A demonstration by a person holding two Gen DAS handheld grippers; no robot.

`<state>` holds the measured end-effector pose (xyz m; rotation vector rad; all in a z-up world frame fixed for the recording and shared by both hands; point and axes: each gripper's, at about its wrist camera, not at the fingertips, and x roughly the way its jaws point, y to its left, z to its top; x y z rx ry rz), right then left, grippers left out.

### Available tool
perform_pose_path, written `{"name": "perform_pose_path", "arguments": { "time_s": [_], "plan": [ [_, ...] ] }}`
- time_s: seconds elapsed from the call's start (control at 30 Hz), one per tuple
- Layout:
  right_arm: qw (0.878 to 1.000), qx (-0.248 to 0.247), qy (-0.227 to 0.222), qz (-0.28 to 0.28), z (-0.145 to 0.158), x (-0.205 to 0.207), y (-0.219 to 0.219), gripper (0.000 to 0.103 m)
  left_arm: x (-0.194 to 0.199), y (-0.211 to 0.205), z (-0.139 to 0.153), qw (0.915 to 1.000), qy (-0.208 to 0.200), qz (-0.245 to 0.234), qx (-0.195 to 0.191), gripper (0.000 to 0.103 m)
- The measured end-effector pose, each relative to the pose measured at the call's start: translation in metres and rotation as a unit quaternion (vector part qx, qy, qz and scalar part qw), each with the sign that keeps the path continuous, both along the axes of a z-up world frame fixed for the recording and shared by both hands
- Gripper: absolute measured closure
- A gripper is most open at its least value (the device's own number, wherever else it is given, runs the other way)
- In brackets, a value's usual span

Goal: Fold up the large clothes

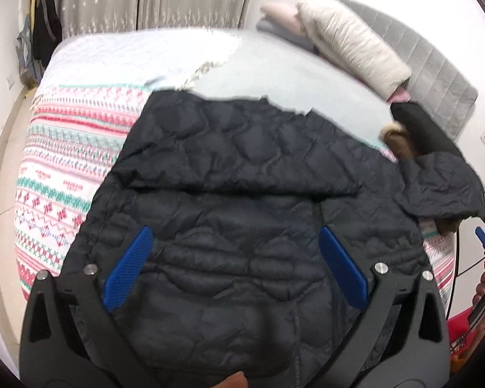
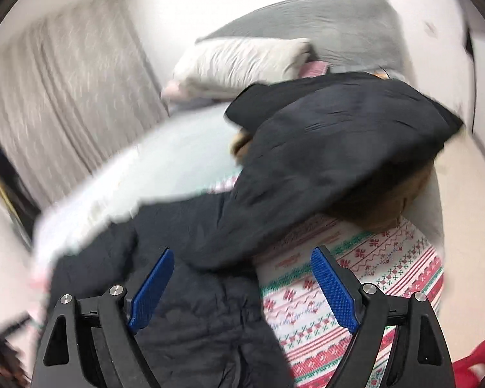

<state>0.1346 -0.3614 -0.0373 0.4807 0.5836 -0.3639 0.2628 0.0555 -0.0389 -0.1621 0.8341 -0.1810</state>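
Both the left gripper (image 1: 236,258) and right gripper (image 2: 242,278) gaped empty over the dark jacket (image 1: 242,168); pillows (image 1: 352,42) lay beyond on the patterned blanket (image 1: 64,168).

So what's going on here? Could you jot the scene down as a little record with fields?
Place: bed with patterned blanket
Garment: dark quilted coat, spread out, one part folded across it
Hood: fur-trimmed, lying off to the coat's right
Left hand-held gripper: open, over the coat, holding nothing
Right hand-held gripper: open, holding nothing
Nearby: cream pillow at grey headboard

jacket (image 1: 242,174) on blanket (image 1: 58,174) — pillow (image 1: 352,42) behind
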Motion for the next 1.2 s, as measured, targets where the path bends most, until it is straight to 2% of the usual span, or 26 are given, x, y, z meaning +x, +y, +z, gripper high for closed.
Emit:
{"name": "perform_pose_path", "arguments": {
  "time_s": [0.07,0.17,0.27,0.6,0.7,0.77,0.8,0.83,0.87,0.9,0.93,1.03,1.2],
  "plan": [
    [0.998,0.028,-0.041,-0.026,0.004,-0.017,-0.028,0.015,-0.001,-0.002,-0.001,0.9998,-0.020,0.001,-0.004,0.001],
    [0.992,0.056,-0.086,-0.072,0.012,-0.030,-0.069,0.015,0.004,-0.006,-0.010,0.9999,-0.011,0.000,0.008,0.001],
    [0.989,0.046,-0.107,-0.089,0.018,-0.032,-0.087,0.015,0.008,-0.009,-0.019,1.0000,0.001,-0.001,0.002,0.001],
    [0.989,0.017,-0.083,-0.122,-0.003,-0.008,-0.111,0.016,0.013,-0.016,-0.034,0.9999,0.009,-0.012,-0.001,0.001],
    [0.990,0.007,-0.085,-0.115,-0.008,-0.004,-0.111,0.027,0.014,-0.018,-0.038,0.9998,0.014,-0.015,0.000,0.001],
    [0.991,0.005,-0.097,-0.095,-0.008,0.000,-0.105,0.042,0.014,-0.018,-0.039,0.9997,0.016,-0.015,-0.003,0.001],
    [0.991,0.004,-0.101,-0.087,-0.008,0.002,-0.103,0.046,0.014,-0.018,-0.040,0.9997,0.018,-0.015,-0.006,0.001],
    [0.991,0.003,-0.102,-0.083,-0.008,0.003,-0.101,0.053,0.014,-0.017,-0.040,0.9997,0.018,-0.017,-0.008,0.001],
    [0.992,0.000,-0.101,-0.076,-0.009,0.005,-0.099,0.067,0.014,-0.017,-0.039,0.9996,0.018,-0.017,-0.010,0.001],
    [0.992,-0.002,-0.100,-0.073,-0.009,0.007,-0.098,0.075,0.013,-0.017,-0.038,0.9996,0.016,-0.018,-0.012,0.001],
    [0.992,-0.003,-0.100,-0.071,-0.009,0.008,-0.098,0.089,0.012,-0.016,-0.037,0.9996,0.014,-0.018,-0.013,0.001],
    [0.991,0.005,-0.122,-0.059,-0.004,0.006,-0.094,0.095,0.011,-0.015,-0.035,0.9996,0.012,-0.019,-0.020,0.001],
    [0.988,-0.020,-0.152,-0.014,0.021,0.009,-0.066,0.097,0.011,-0.011,-0.032,0.9993,0.012,-0.020,-0.029,0.001]
  ]
}}
